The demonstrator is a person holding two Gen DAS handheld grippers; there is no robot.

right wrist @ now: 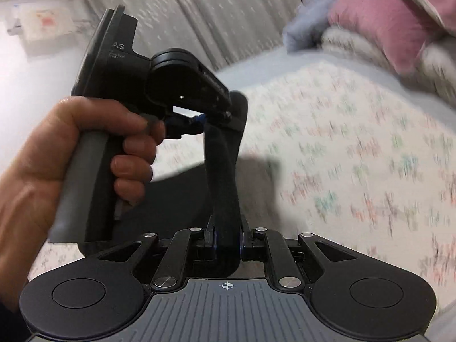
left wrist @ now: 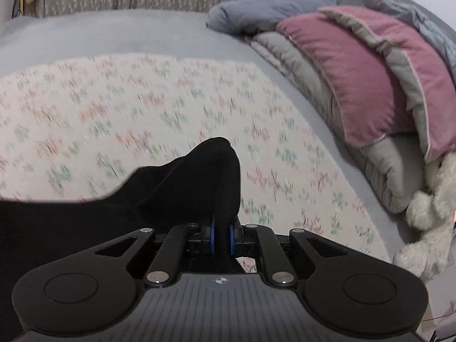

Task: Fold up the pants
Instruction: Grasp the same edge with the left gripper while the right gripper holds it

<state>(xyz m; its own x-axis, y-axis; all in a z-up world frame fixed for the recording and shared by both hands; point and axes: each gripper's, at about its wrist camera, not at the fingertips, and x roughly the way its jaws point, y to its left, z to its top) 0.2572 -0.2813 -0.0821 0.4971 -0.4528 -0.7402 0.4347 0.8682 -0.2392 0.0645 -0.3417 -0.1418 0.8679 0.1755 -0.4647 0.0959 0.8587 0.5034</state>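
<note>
Black pants (left wrist: 182, 188) pinched in both: left claw (left wrist: 221, 235) and right claw (right wrist: 227, 242) clamped on fabric, bunched between pads.

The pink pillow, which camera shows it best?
The left wrist view: the pink pillow is sharp and almost whole, lying on the grey bedding. The right wrist view shows it blurred, at the frame's top corner.
</note>
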